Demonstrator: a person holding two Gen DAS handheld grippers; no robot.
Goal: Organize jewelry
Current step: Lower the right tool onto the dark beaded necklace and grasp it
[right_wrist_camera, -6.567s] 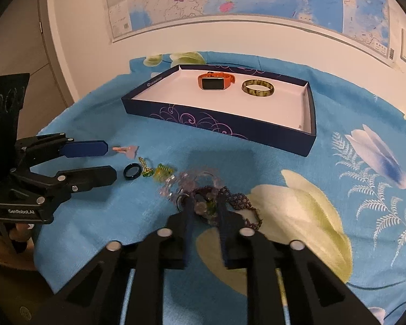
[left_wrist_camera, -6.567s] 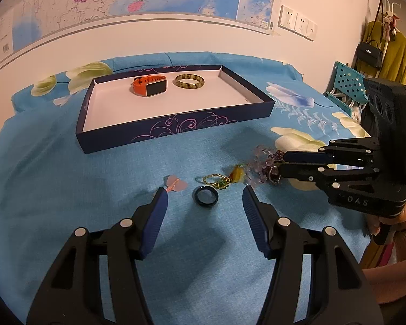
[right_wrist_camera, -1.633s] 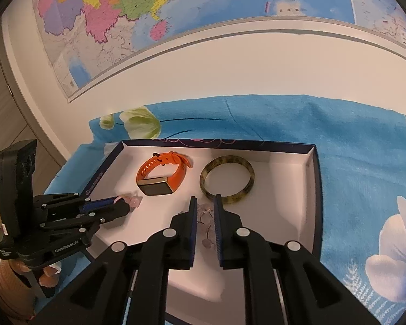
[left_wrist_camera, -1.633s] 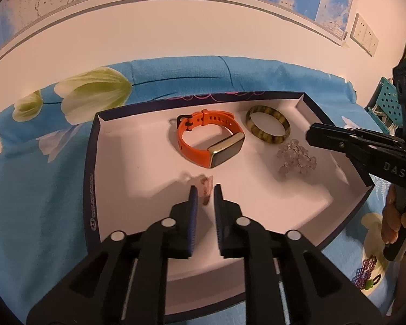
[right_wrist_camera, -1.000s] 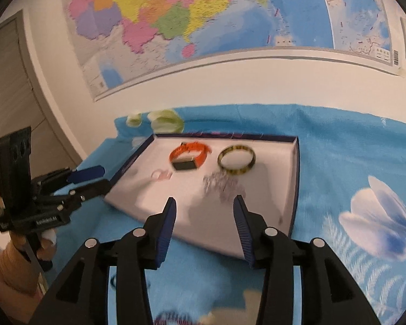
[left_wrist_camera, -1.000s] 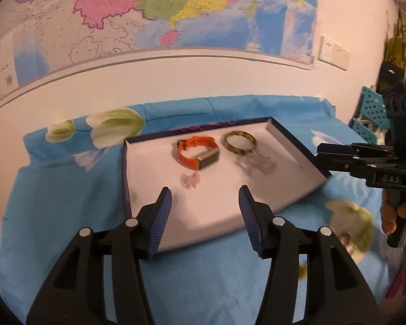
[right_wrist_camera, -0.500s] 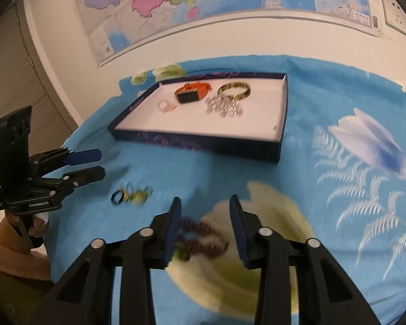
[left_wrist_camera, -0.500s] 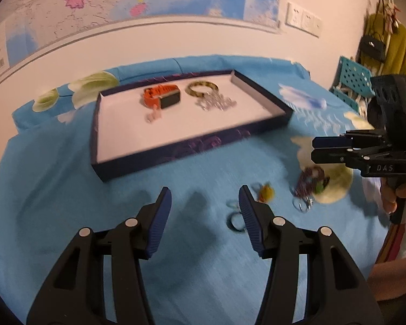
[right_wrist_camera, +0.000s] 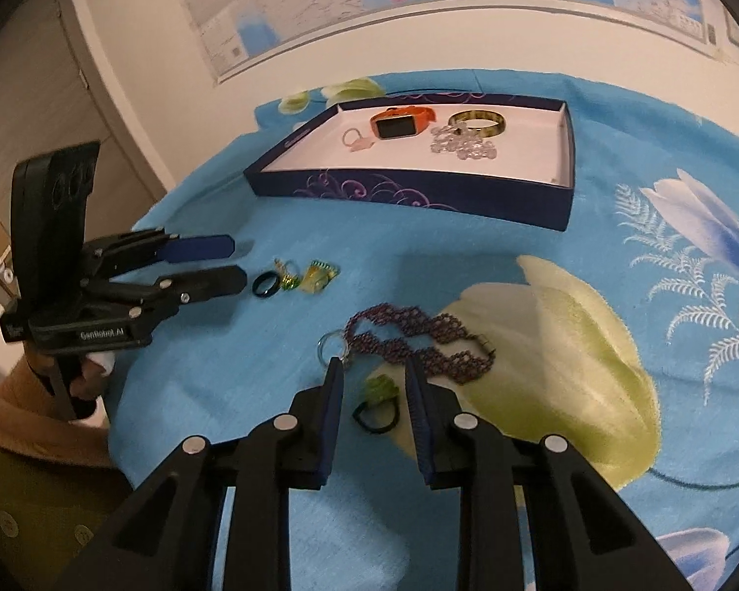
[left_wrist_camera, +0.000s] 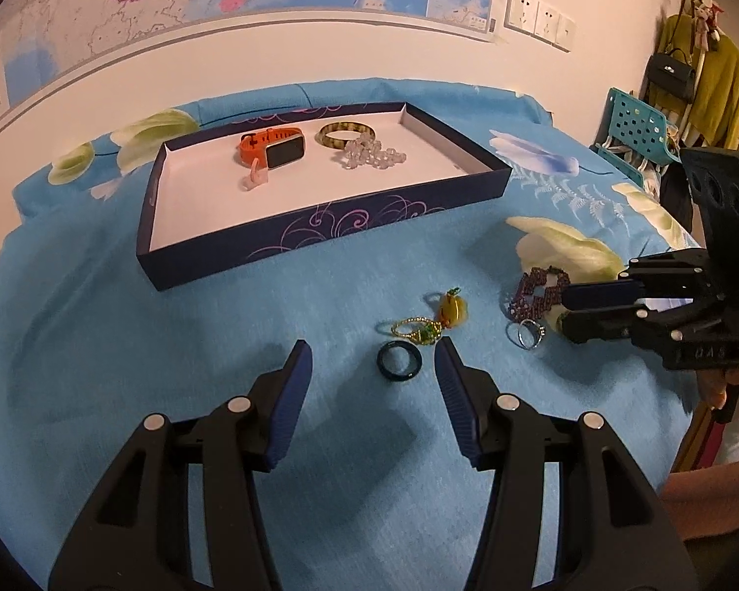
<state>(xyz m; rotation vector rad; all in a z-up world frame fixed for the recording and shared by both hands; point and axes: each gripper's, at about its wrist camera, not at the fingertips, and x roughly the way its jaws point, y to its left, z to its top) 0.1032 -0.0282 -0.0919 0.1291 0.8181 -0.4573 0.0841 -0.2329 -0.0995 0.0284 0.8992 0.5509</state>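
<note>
A dark blue tray (left_wrist_camera: pixel 320 226) (right_wrist_camera: pixel 419 192) holds an orange watch (left_wrist_camera: pixel 271 147), a green bangle (left_wrist_camera: pixel 342 132), a clear bead bracelet (left_wrist_camera: pixel 372 153) and a pink ring (left_wrist_camera: pixel 255 178). On the blue cloth lie a black ring (left_wrist_camera: pixel 399 362) (right_wrist_camera: pixel 266 283), a gold and green charm (left_wrist_camera: pixel 428 327), a purple beaded bracelet (right_wrist_camera: pixel 419 340), a silver ring (right_wrist_camera: pixel 331 344) and a green-stone ring (right_wrist_camera: pixel 377 396). My left gripper (left_wrist_camera: pixel 372 362) is open around the black ring. My right gripper (right_wrist_camera: pixel 373 379) is open, its fingers either side of the green-stone ring.
The blue floral cloth (left_wrist_camera: pixel 221 344) covers the surface. A wall with a map stands behind the tray. A teal stool (left_wrist_camera: pixel 635 123) and hanging clothes stand at the far right. A wooden door (right_wrist_camera: pixel 49 98) is at the left.
Both grippers let go of the pink ring and the clear bracelet in the tray, opened, and drew back to the loose jewelry on the cloth.
</note>
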